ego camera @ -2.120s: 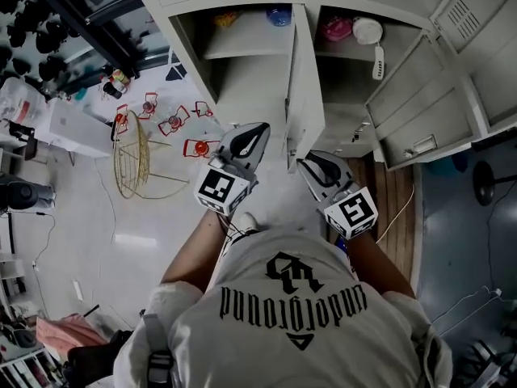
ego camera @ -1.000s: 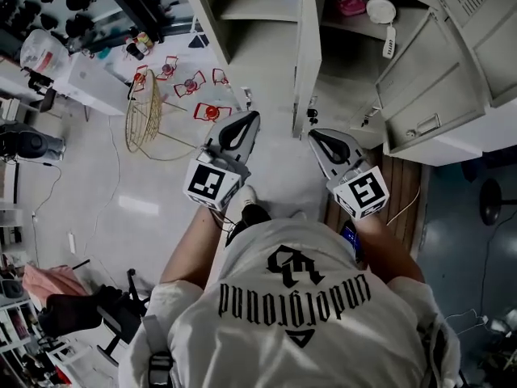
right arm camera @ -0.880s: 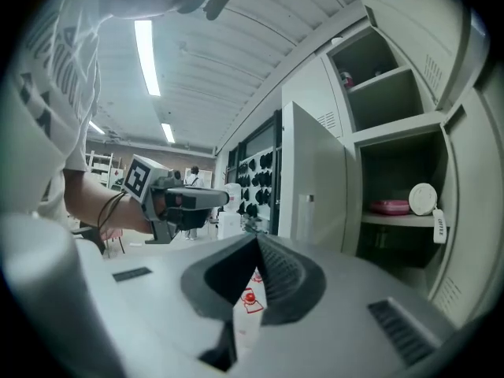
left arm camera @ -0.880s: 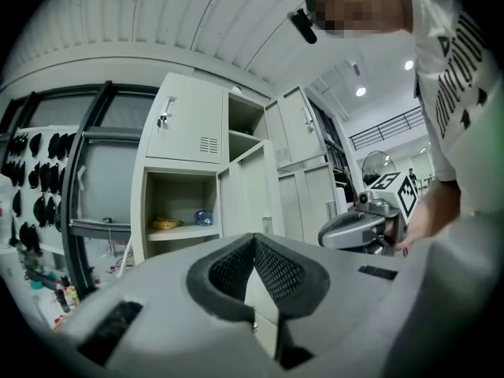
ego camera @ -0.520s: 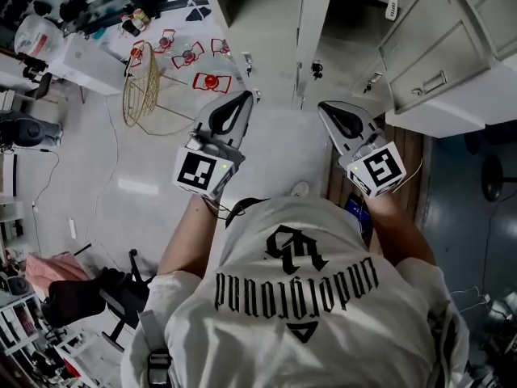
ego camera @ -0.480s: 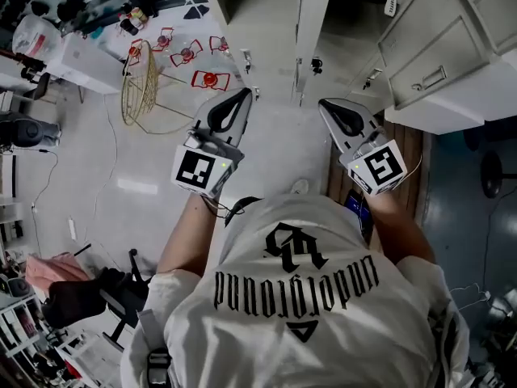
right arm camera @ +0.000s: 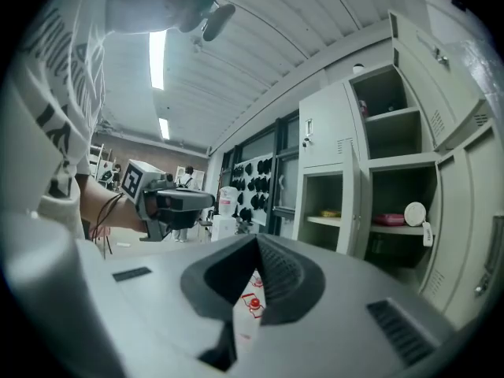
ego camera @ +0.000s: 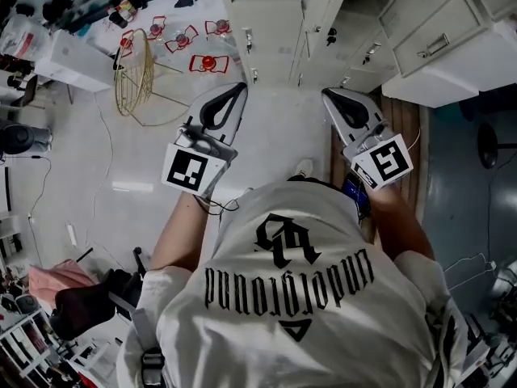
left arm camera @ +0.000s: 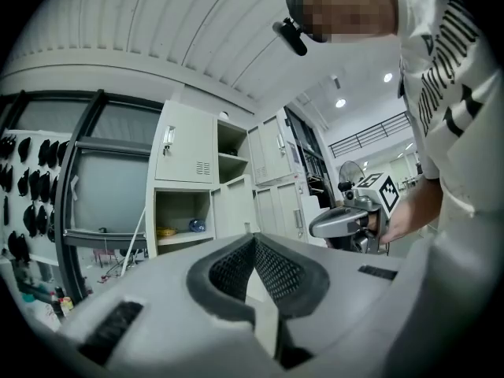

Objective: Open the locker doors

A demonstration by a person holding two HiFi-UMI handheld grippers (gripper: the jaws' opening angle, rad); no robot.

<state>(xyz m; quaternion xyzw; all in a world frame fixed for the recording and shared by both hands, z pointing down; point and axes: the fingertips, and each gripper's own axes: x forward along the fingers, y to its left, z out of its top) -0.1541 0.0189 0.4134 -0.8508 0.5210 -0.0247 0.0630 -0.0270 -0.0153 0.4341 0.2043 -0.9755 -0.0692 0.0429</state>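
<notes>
While several doors of the locker bank (ego camera: 271,23) already stand open, with one open door (ego camera: 440,35) swung wide at the bank's right end, the upper door (left arm camera: 186,143) of its left column looks shut to me, a tall upright panel. Both tools point level at the bank, which lies straight ahead and well apart from them. The left gripper (ego camera: 240,88), jaws pressed together on nothing, seems nearer that shut door. The right gripper (ego camera: 328,94), likewise closed and empty, faces the open compartments. A wire frame (ego camera: 137,75) stands on the floor (ego camera: 121,184) left of the bank.
</notes>
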